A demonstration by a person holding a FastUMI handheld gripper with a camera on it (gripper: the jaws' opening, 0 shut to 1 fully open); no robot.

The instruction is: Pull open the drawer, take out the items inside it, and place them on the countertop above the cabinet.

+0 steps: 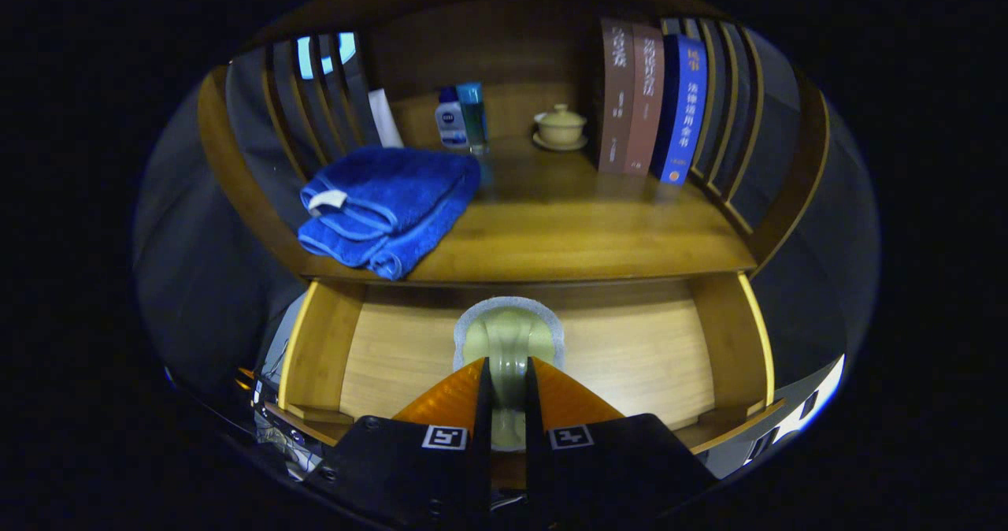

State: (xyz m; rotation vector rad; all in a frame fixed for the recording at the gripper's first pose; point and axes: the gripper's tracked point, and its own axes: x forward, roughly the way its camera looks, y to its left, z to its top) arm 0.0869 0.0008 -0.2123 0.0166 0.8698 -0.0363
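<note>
One gripper (508, 393) is clamped with both fingers on the handle of one pale green brush (508, 342), whose head with its grey fringe lies just ahead of the fingertips, over the open drawer (630, 350). Beyond, on the counter (567, 232): one folded blue towel (386, 204) ahead-left, two bottles (462, 117), one lidded cup (560, 125), and three books (650, 98) ahead-right.

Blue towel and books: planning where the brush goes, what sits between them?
Gripper view: bare countertop separates blue towel and books; bottles and lidded cup stand further back.
</note>
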